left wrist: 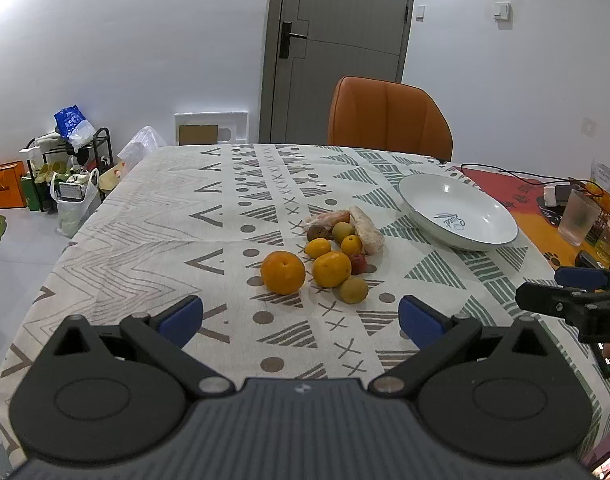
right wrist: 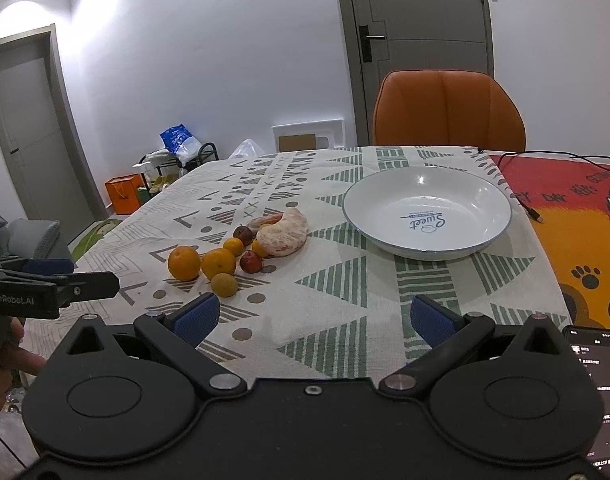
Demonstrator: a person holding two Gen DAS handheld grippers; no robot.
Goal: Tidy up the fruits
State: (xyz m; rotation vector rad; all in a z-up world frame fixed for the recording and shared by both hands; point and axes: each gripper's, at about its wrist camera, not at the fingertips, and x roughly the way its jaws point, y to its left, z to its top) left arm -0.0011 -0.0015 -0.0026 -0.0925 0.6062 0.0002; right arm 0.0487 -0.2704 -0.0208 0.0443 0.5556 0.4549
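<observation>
A heap of fruit lies on the patterned tablecloth: a large orange (left wrist: 283, 272) (right wrist: 183, 263), a second orange (left wrist: 331, 269) (right wrist: 218, 263), several small yellow and red fruits, and a peeled pomelo segment (left wrist: 366, 229) (right wrist: 283, 231). A white bowl (left wrist: 457, 210) (right wrist: 426, 213) stands empty to the right of the heap. My left gripper (left wrist: 301, 318) is open just short of the fruit, with nothing between its blue pads. My right gripper (right wrist: 313, 318) is open too, nearer the bowl, with bare cloth between its fingers. Each gripper shows at the edge of the other's view.
An orange chair (left wrist: 389, 118) (right wrist: 449, 110) stands at the far side of the table. On the right lie a red and orange mat, a cable (right wrist: 533, 204), a glass (left wrist: 578, 218) and a phone (right wrist: 599, 364). Bags and a rack (left wrist: 71, 168) sit on the floor at left.
</observation>
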